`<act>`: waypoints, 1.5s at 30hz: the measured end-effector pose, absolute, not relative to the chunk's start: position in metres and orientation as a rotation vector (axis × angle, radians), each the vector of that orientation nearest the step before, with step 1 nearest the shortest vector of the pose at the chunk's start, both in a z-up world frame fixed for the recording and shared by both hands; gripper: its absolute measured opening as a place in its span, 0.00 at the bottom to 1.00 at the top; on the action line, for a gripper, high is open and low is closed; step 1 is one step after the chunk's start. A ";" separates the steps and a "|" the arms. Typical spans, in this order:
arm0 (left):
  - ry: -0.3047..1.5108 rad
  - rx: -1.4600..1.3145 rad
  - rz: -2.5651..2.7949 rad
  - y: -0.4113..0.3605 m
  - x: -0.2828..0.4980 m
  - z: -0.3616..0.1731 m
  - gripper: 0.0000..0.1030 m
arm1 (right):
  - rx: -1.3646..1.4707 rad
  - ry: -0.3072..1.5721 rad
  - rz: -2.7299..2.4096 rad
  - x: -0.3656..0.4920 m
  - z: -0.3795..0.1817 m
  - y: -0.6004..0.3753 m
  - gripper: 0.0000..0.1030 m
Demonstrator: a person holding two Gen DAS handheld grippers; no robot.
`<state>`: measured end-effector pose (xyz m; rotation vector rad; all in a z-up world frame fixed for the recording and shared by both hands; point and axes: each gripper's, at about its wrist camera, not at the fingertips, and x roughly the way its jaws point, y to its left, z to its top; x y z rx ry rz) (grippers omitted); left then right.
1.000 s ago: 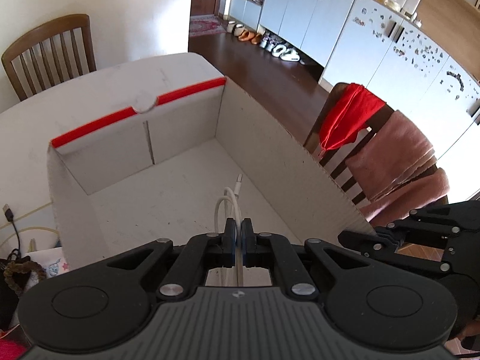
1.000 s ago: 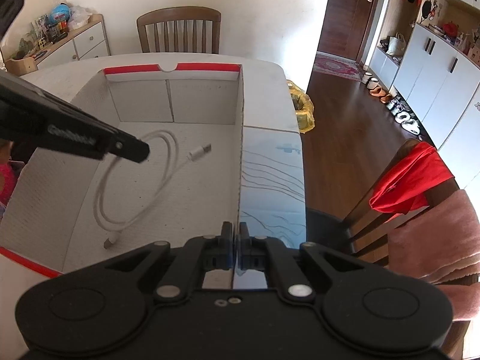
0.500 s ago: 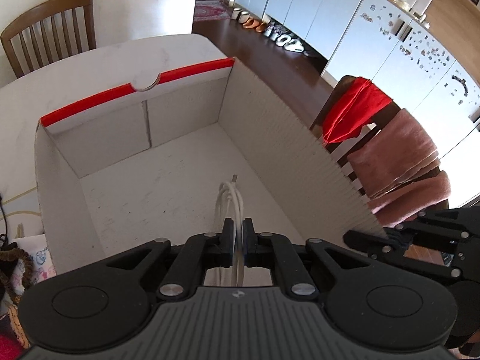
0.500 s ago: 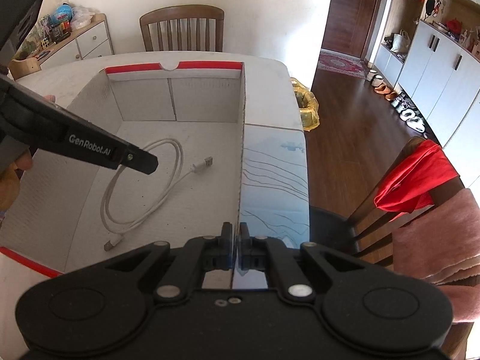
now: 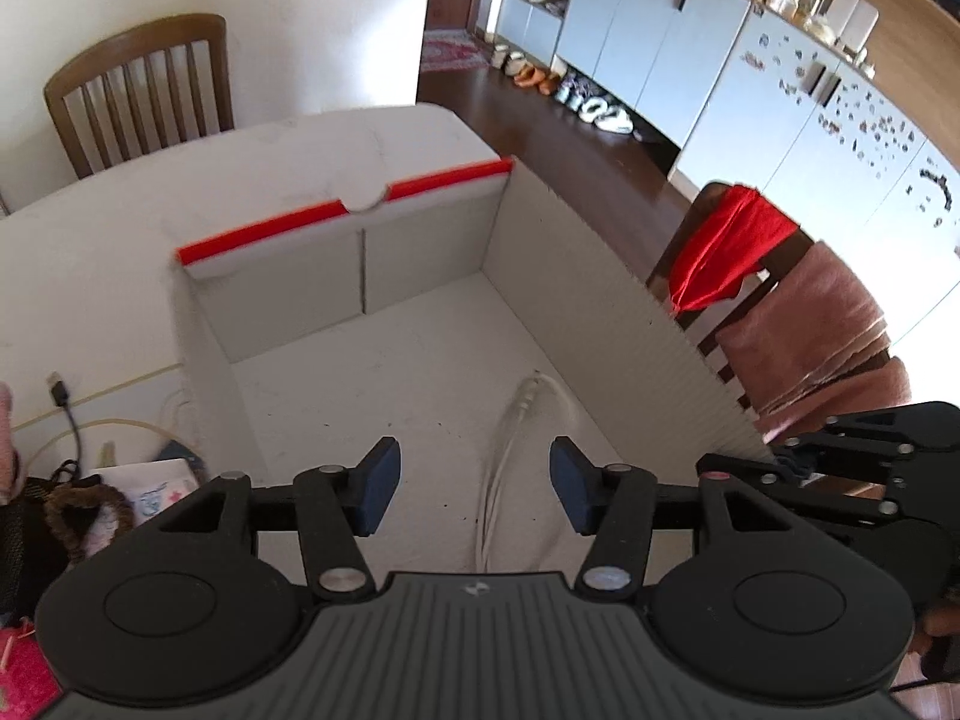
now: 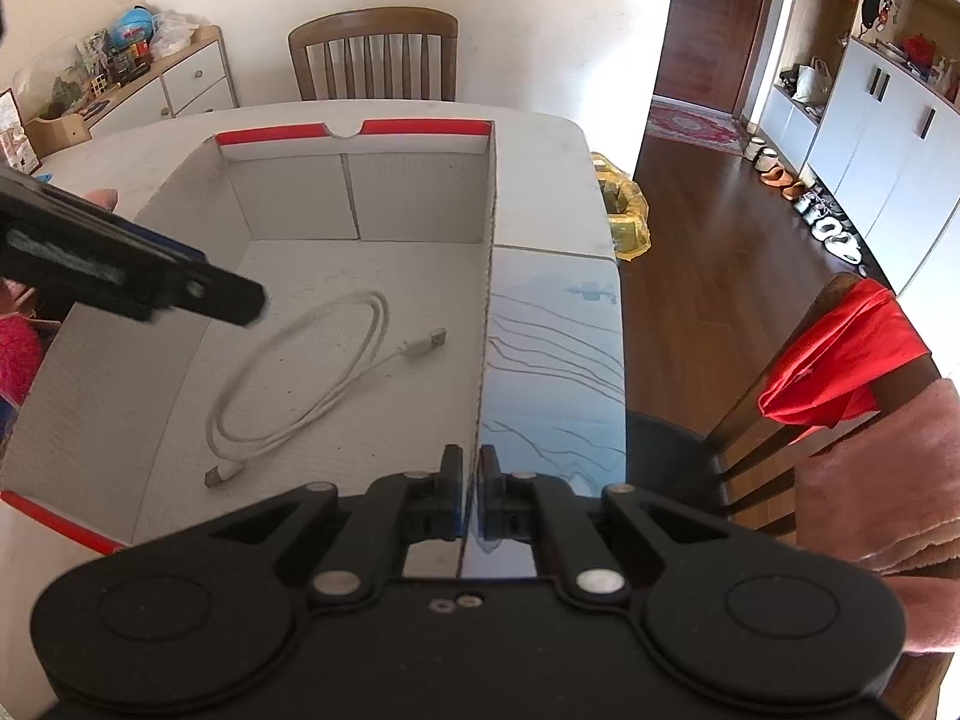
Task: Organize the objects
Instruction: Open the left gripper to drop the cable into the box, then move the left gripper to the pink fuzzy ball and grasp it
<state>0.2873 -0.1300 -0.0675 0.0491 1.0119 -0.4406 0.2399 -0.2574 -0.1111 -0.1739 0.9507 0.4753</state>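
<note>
The white coiled charging cable [image 6: 312, 372] lies loose on the floor of the open white cardboard box with red-edged flaps [image 5: 420, 228], its metal plug pointing toward the right-hand wall of the box, so it seems to be stowed there as one of the things being organised. In the left wrist view the cable runs up the middle of the frame from the lower centre, below and between the blue pads of the left tool [image 5: 474, 483]; the jaws of that tool are opening and nothing touches them, which reads as a release over the box floor. In the right wrist view the same tool shows as a dark, blurred arm at the middle left of the frame, above the coil. The right tool [image 6: 471, 501] sits at the bottom centre of its own frame with its jaws pinched together on the top edge of the box's right wall; judging by that grip, it steadies the light box so it does not slide on the white surface [image 5: 120, 228] while the other side works. More clutter, including a black cable [image 5: 66, 414], waits at the lower left of the left wrist view, outside the box, likely next to be sorted.
</note>
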 end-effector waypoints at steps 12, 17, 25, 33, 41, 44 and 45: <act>0.934 0.025 -0.416 -0.086 0.251 -0.031 0.52 | -0.183 0.961 0.477 0.242 -0.111 -0.255 0.04; 0.905 0.037 -0.383 -0.064 0.238 -0.026 0.53 | -0.184 0.974 0.469 0.245 -0.110 -0.252 0.03; 0.879 0.016 -0.307 -0.017 0.215 -0.023 0.62 | -0.201 0.972 0.455 0.248 -0.108 -0.248 0.03; 0.896 -0.017 -0.212 0.037 0.194 -0.031 0.72 | -0.212 0.982 0.444 0.251 -0.109 -0.245 0.03; 0.914 -0.063 -0.108 0.087 0.189 -0.044 0.87 | -0.221 0.989 0.426 0.250 -0.109 -0.242 0.03; 0.927 -0.075 -0.063 0.101 0.189 -0.056 0.98 | -0.228 0.989 0.418 0.250 -0.109 -0.241 0.04; 0.930 -0.080 -0.048 0.105 0.190 -0.061 1.00 | -0.229 0.990 0.416 0.250 -0.109 -0.240 0.04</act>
